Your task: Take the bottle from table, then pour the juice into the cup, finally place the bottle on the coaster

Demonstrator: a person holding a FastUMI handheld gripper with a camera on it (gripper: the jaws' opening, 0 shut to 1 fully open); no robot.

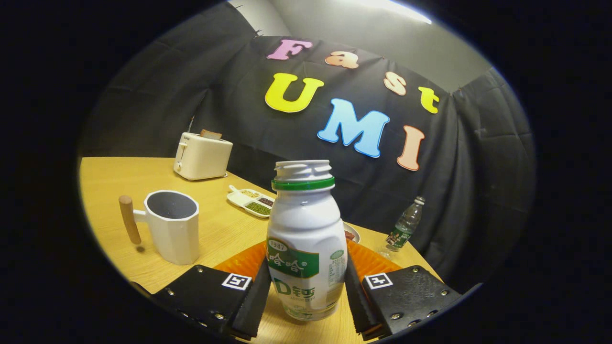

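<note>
The fingers [306,291] clamp the uncapped bottle [305,239] upright at centre frame, the orange coaster [370,260] behind it. The cup [171,224] stands left; toaster [202,156], snack tray [252,200] and water bottle [405,224] sit farther back on the surface [114,181].

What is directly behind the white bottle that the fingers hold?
Behind the white bottle, held by the gripper, lies an orange coaster and a plate's edge. The bottle covers their middle parts.

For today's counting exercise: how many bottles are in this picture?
2. A white bottle stands between the gripper fingers, which press its sides; a clear bottle stands beyond, near the table edge. None looks hidden.
</note>
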